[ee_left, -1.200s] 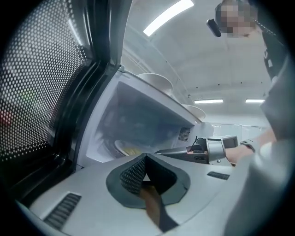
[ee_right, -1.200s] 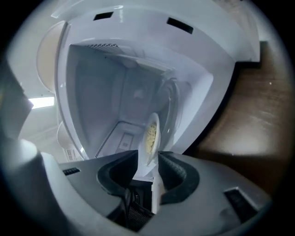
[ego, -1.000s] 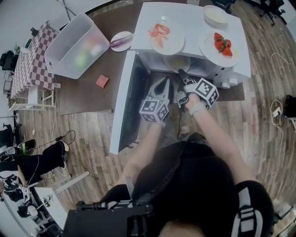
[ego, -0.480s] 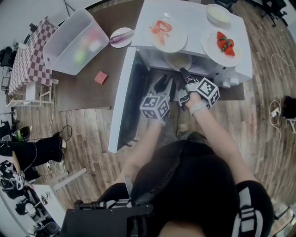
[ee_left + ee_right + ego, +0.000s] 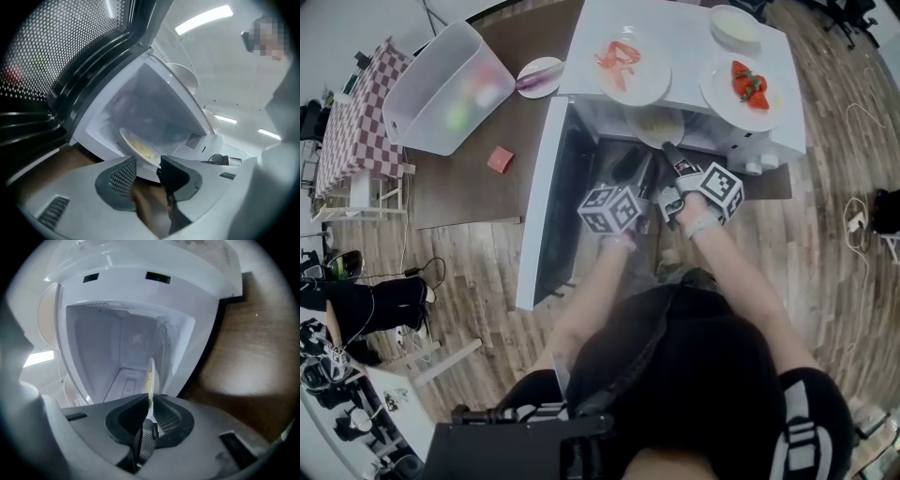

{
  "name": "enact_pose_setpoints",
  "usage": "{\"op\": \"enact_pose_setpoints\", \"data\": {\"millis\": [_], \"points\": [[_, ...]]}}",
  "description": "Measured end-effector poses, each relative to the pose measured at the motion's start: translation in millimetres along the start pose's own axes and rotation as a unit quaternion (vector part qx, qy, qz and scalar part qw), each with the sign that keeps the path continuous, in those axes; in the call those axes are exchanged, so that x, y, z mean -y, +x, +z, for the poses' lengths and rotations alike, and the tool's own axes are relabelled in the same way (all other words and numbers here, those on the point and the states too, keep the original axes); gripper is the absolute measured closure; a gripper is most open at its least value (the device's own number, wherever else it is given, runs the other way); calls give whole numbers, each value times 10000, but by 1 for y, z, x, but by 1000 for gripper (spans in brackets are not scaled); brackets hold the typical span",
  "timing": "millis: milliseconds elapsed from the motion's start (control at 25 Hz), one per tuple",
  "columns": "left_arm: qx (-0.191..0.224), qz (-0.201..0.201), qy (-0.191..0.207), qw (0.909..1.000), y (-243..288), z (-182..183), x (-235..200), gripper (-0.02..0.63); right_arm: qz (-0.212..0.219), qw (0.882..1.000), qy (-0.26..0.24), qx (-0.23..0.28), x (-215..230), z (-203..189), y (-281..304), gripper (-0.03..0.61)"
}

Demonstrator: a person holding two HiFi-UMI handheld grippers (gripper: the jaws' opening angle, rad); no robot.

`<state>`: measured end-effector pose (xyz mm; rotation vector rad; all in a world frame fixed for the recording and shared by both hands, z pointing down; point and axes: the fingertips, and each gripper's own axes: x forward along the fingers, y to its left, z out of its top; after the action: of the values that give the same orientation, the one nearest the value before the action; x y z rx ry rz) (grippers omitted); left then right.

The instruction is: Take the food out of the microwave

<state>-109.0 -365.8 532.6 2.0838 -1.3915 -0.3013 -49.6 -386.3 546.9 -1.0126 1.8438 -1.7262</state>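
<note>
On the brown desk (image 5: pixel 469 187) the microwave (image 5: pixel 684 52) stands open, the plate of food (image 5: pixel 659 124) not yet out of its mouth, the right gripper (image 5: pixel 669 148) closing on its rim and the left gripper (image 5: pixel 636 169) opening empty alongside.

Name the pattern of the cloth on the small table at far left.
The cloth has dark red and white checks, clearest in the head view.

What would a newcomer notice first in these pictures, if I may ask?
The open white microwave, top centre, where the right gripper's jaws are closing on the rim of a white plate of yellow food. On its roof sits a white plate of red strawberries.
</note>
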Motion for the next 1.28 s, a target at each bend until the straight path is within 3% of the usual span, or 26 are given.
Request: {"op": "enact_pose_setpoints", "data": {"millis": [520,600,840,1280], "points": [[-32,-311,-1097,9935,5,-17,10,446,48,9999,-10,-129,2,-7,-21,546],[-8,-346,-1194,9922,5,-17,11,479,45,9998,-27,-169,2,-9,-23,546],[7,-448,-1632,9856,5,-24,14,494,88,9994,-107,-306,4,-19,-31,547],[-53,-453,-1887,9810,2,-31,13,523,-66,9987,-196,-460,11,-25,-37,545]]}}
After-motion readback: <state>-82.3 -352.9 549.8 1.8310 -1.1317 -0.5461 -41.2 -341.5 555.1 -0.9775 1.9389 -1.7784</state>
